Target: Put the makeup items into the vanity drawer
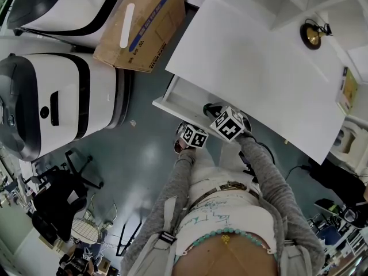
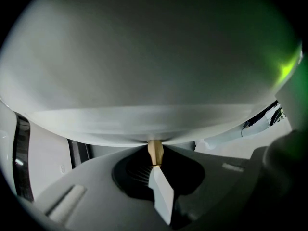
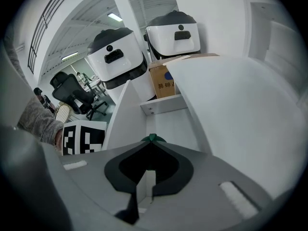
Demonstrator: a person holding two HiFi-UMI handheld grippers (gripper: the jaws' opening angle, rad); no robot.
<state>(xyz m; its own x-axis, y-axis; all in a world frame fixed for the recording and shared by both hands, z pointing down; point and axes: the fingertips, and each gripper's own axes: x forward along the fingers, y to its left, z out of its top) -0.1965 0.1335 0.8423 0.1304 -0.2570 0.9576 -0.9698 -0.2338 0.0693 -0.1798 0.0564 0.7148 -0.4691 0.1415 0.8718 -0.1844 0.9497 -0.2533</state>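
Over the open vanity drawer (image 3: 166,125), the right gripper (image 3: 152,145) has its jaws pressed together, and a small dark green thing (image 3: 153,138) peeks out at their tip. It is too small to name, but it is probably one of the makeup items. The drawer's bare white floor lies straight ahead of these jaws and just below them. Its long axis runs the way the gripper points, toward the left end wall.

The green thing is therefore already above its goal, and the coming move is likely a short dip and a release rather than a reach.

The left gripper (image 2: 155,168) is at the near side. Its jaws are closed on a small tan piece (image 2: 155,151) that juts from a broad white surface (image 2: 144,81), apparently the drawer front with its knob, so this hand seems to hold the drawer out.

In the head view both grippers sit close together at the near edge of the white vanity top (image 1: 253,56), so the right one is plainly the nearer to the drop. A round dark and gold object (image 1: 312,35) rests on the far right of the top, well apart from both.
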